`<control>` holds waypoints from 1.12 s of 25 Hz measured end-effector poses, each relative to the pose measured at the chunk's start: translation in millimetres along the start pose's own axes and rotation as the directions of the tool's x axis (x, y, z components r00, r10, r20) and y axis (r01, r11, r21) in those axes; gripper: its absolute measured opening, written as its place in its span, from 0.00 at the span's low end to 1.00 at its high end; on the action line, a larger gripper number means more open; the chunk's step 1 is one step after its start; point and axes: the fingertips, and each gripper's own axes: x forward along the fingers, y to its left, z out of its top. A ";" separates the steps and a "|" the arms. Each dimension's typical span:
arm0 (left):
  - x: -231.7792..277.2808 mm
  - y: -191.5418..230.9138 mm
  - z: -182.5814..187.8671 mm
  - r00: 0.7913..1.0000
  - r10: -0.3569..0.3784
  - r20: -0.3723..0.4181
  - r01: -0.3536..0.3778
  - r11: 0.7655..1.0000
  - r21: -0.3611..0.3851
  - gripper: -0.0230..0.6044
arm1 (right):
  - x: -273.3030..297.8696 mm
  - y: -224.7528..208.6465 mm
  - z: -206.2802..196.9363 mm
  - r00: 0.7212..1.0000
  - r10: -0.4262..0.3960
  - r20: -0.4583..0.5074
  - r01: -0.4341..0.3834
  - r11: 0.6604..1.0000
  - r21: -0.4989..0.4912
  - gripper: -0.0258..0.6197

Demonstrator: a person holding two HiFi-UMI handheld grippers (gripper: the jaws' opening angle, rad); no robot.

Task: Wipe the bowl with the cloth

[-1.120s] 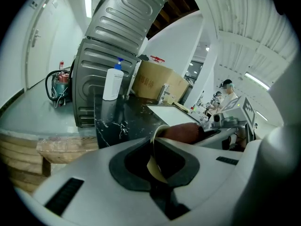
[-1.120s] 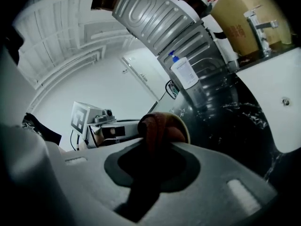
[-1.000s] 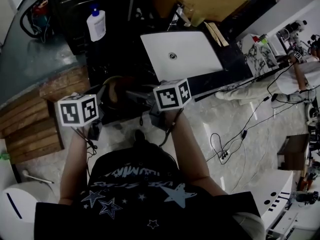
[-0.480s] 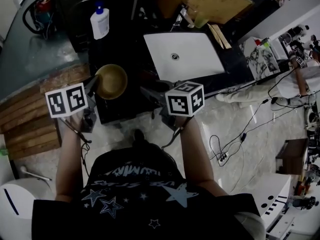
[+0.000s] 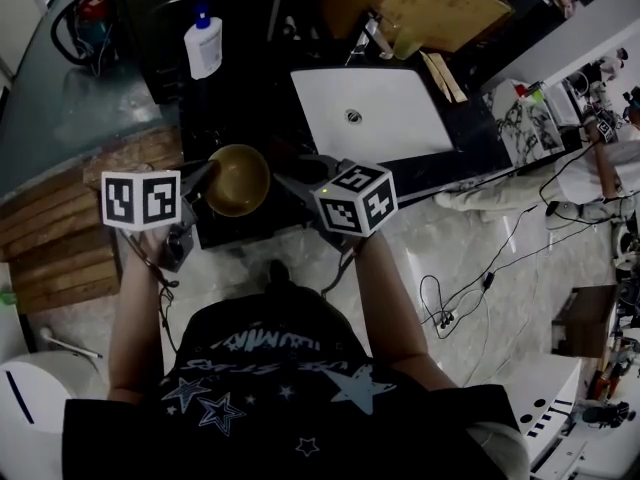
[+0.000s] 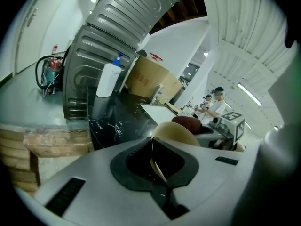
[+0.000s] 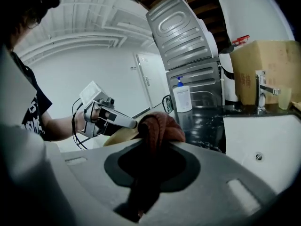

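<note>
Two grippers meet over the near edge of the dark counter (image 5: 235, 103), with the bowl between them. At far left, wooden slats (image 5: 55, 243) lie beside the counter, and a white bottle (image 5: 203, 48) with a blue pump stands near the counter's far left corner.

Left gripper (image 5: 203, 176) pinches the bowl (image 5: 237, 180) by its left rim. In the left gripper view the thin rim runs between the jaws, which have just been closing and stand nearly together on it. The bowl is tan and round, its hollow facing up and slightly toward the right gripper. It hangs from that one grip, just at the counter's near edge.

Right of it, the cloth (image 7: 157, 124) – reddish brown, bunched into a knot – is clamped in the right gripper (image 5: 300, 180), whose jaws are closed on it. The bunch sticks out past the tips, just beside the bowl's right rim – whether it touches cannot be told.

Farther right, a white sink (image 5: 370, 113) is set in the counter, with a cardboard box (image 5: 440, 3) behind it.
</note>
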 end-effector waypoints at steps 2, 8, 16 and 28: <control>4.1 -9.7 -5.4 0.998 -0.036 -0.041 0.037 0.999 0.027 0.07 | 0.7 -2.9 1.1 1.000 0.022 -0.005 -0.022 0.999 -0.047 0.14; 8.1 -38.7 -14.8 0.980 -0.146 -0.137 0.162 0.980 0.114 0.07 | 3.2 1.1 3.9 0.984 0.179 0.005 -0.177 0.979 -0.104 0.14; 10.6 -66.8 -29.1 0.935 -0.243 -0.257 0.294 0.938 0.181 0.07 | 12.6 17.2 0.2 0.910 0.413 -0.030 -0.414 0.904 -0.107 0.14; -6.0 -72.6 12.7 0.945 -0.295 -0.139 0.309 0.946 0.099 0.07 | 27.4 14.9 5.0 0.936 0.347 0.065 -0.319 0.910 -0.264 0.14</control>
